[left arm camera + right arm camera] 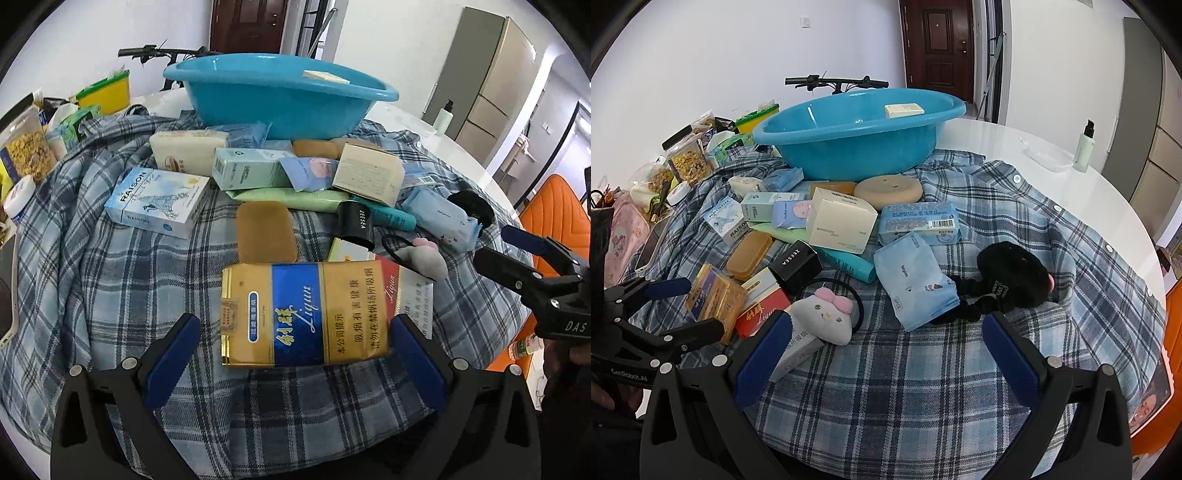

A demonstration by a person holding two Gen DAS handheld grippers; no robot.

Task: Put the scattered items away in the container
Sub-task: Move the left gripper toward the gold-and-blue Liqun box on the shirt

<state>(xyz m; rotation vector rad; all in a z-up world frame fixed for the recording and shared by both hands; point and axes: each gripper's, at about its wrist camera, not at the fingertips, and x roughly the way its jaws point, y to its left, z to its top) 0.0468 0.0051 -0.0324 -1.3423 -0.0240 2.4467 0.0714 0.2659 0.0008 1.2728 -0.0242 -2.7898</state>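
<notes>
A blue plastic basin [273, 99] stands at the back of the plaid cloth, with one pale box [327, 77] inside; the basin also shows in the right wrist view [849, 136]. Boxes, packets and soaps lie scattered in front of it. My left gripper [295, 347] is open, its fingers on either side of a gold and blue cigarette pack [306, 314], which also shows in the right wrist view [714, 295]. My right gripper [886, 347] is open and empty above bare cloth, near a white plush hair tie [827, 314] and a light blue packet [912, 277].
A black plush toy [1015, 273] lies right of the packet. A red cigarette pack [764, 310], a black box [794, 266] and an amber soap [750, 254] lie near the gold pack. Snack bags [687, 162] crowd the left edge. A pump bottle [1084, 147] stands at the back right.
</notes>
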